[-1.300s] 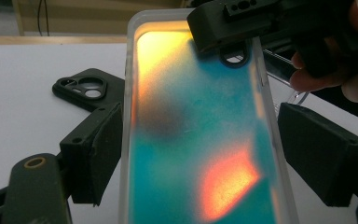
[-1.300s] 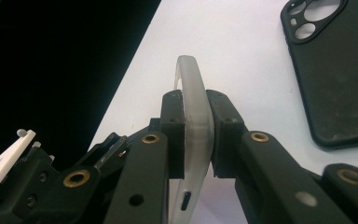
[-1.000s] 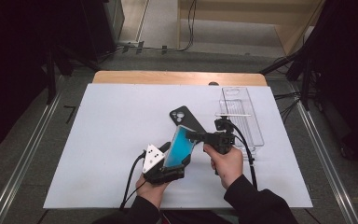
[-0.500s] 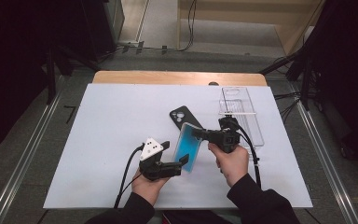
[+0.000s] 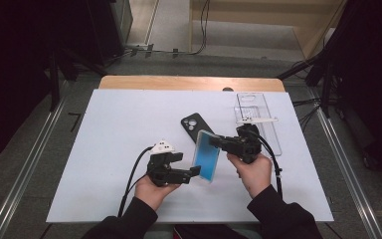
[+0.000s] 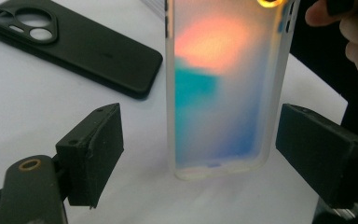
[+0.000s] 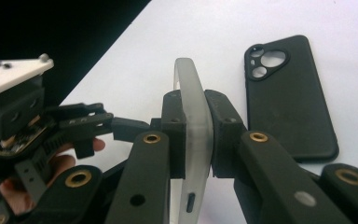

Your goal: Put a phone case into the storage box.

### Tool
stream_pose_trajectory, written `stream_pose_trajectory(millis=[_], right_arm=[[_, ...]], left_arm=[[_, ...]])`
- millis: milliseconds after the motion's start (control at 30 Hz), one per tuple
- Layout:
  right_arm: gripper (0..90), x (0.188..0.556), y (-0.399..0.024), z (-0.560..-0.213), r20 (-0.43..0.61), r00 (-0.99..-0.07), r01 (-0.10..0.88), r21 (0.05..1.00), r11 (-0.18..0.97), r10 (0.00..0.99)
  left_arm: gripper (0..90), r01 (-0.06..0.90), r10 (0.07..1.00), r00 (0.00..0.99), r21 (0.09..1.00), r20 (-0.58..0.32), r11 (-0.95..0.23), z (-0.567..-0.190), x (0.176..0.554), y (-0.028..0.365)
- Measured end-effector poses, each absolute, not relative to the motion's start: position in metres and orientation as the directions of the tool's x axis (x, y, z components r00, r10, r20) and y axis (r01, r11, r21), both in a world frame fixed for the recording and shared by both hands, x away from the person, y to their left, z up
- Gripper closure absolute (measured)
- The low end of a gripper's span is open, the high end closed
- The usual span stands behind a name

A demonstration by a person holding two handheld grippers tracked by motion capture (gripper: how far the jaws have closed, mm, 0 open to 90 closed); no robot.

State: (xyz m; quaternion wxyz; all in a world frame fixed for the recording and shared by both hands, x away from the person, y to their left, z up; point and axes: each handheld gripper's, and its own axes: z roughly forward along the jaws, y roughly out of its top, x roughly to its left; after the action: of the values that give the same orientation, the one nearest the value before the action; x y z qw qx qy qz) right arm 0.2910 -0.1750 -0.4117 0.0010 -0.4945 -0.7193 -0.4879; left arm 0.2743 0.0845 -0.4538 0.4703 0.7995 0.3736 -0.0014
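White table (image 5: 104, 164), wooden far edge (image 5: 179, 82), dark room around.

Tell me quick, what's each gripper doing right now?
Left gripper: open, jaws apart on either side of the frosted phone case, not touching it.
Right gripper: shut on the frosted phone case's edge.

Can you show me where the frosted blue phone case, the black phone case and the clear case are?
frosted blue phone case (image 5: 206, 156), high view, middle of its blue face
black phone case (image 5: 195, 125), high view, its back below the camera holes
clear case (image 5: 258, 107), high view, its upper half
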Motion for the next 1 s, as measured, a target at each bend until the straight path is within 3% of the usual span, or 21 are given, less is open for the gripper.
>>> stream_pose_trajectory(millis=[633,1000], right_arm=[[76.7,0.286,-0.186,-0.411,0.423,-0.624,0.648,0.75,0.133,0.657],[76.7,0.29,-0.186,-0.408,0.349,-0.749,0.568,0.776,0.275,0.563]], left_arm=[[15.5,0.585,0.473,0.79,0.713,-0.39,-0.388,-0.434,0.297,0.09],[17.5,0.559,0.41,0.823,0.689,-0.393,-0.462,-0.425,0.309,0.089]])
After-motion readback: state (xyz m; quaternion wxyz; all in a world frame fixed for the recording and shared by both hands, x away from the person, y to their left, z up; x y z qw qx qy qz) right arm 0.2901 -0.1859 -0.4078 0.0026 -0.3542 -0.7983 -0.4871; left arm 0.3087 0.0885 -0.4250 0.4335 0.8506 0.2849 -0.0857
